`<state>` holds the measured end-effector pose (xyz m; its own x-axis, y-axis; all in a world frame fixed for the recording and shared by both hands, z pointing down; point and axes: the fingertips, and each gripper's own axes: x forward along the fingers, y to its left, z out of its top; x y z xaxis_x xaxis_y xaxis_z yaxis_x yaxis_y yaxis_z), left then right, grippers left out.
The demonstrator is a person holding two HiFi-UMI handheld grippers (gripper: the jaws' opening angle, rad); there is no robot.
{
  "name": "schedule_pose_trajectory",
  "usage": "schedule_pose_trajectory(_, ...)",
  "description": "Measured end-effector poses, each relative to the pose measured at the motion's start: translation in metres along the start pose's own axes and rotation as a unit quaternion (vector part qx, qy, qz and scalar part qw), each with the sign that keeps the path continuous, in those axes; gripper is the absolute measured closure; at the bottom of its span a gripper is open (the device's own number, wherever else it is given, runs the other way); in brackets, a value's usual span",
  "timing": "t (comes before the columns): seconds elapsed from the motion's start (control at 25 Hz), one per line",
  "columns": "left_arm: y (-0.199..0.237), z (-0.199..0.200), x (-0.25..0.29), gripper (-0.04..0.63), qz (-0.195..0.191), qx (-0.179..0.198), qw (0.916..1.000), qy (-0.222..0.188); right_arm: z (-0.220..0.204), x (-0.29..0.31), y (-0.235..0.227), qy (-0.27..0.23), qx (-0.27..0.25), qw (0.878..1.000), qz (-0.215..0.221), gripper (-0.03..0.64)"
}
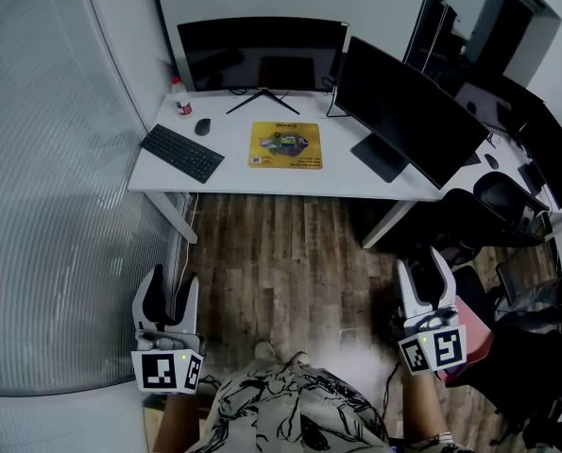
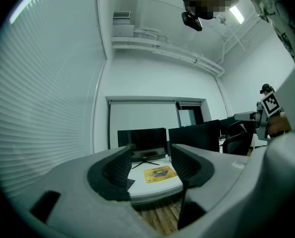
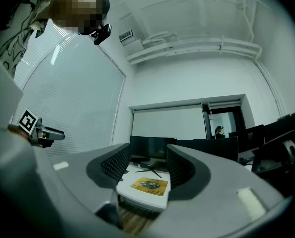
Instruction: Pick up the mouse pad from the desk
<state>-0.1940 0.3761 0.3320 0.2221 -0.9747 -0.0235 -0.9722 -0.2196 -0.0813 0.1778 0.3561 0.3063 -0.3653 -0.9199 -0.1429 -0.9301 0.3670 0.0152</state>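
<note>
Your yellow mouse pad [image 1: 285, 145] lies flat near the middle of the white table [image 1: 356, 183], at twelve o'clock from you. The keyboard [image 1: 182, 152] sits at its nine o'clock and the mouse [image 1: 202, 126] at ten, both apart from it. Your left gripper [image 1: 170, 287] hangs at seven o'clock and your right gripper [image 1: 423, 270] at five. Both are over the wooden floor [image 1: 290, 253], well short of the table, fingers parted and empty.

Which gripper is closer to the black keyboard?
Left. The left gripper is out in front of the keyboard; the right gripper is off toward the far end of the desk.
</note>
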Motion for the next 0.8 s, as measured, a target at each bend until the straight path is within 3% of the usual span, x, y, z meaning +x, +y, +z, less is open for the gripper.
schedule_pose_trajectory(0.12,0.001,0.000,0.002,0.308,0.005,0.001,1.0000,0.003,-0.001,0.001,0.000,0.005,-0.001,1.000,0.004,0.330)
schedule_pose_trajectory(0.8,0.010,-0.001,0.011,0.112,0.018,-0.014,0.9997,0.003,-0.007,0.010,-0.002,0.004,0.014,1.000,-0.003,0.116)
